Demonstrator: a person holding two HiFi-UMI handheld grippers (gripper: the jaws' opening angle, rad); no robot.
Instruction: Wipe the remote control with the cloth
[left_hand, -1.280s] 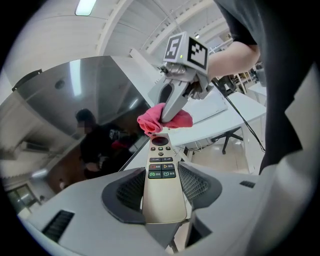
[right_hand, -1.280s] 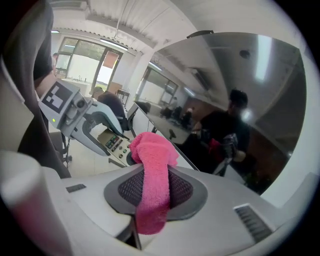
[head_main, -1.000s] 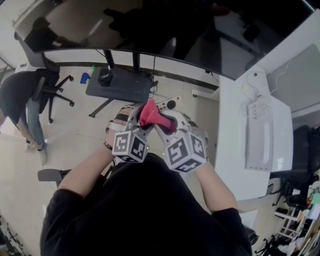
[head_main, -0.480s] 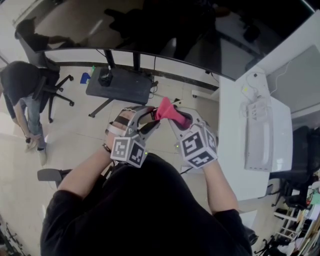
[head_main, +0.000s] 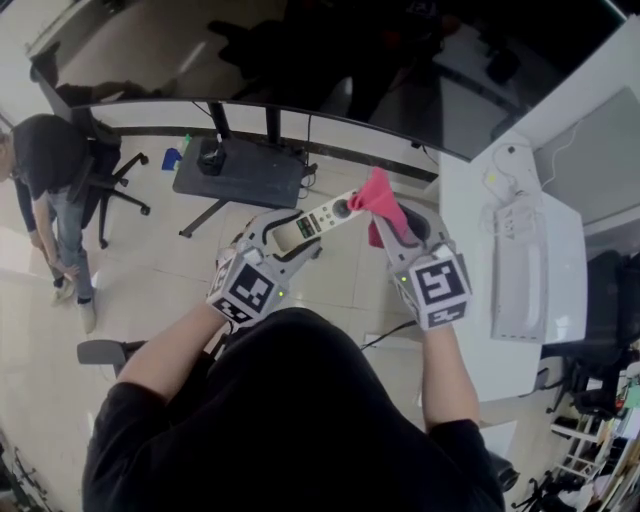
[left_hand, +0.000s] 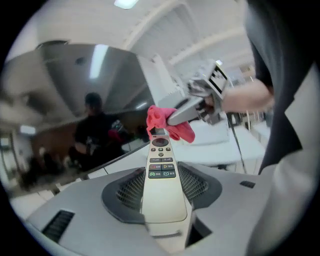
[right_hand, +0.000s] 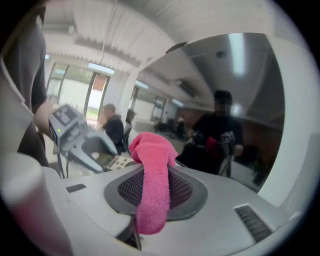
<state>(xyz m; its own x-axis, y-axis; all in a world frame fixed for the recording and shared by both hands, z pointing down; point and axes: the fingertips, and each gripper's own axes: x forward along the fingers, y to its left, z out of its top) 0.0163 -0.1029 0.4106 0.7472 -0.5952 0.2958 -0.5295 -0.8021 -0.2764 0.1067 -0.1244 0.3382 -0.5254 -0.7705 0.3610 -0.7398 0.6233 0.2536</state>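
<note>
A white remote control (head_main: 318, 219) (left_hand: 161, 175) with dark buttons sticks out of my left gripper (head_main: 285, 235), whose jaws are shut on its lower end. My right gripper (head_main: 400, 222) is shut on a pink cloth (head_main: 378, 196) (right_hand: 151, 182), a bunched strip pinched between its pads. In the head view the cloth's free end lies at the remote's far tip, beside the round button. The left gripper view shows the cloth (left_hand: 167, 122) and the right gripper (left_hand: 172, 120) at that tip. Both grippers are held in the air in front of the person's chest.
A white desk (head_main: 470, 280) with a white keyboard (head_main: 520, 270) runs along the right. A large dark glossy screen (head_main: 330, 60) spans the top. Below it stand a dark low stand (head_main: 240, 170) and an office chair (head_main: 100, 180); another person (head_main: 45, 190) bends over at far left.
My right gripper has moved right and away with the cloth, sliding from the remote's middle to its far tip. The remote's face is now uncovered. My left gripper rolled a little, staying in place.
</note>
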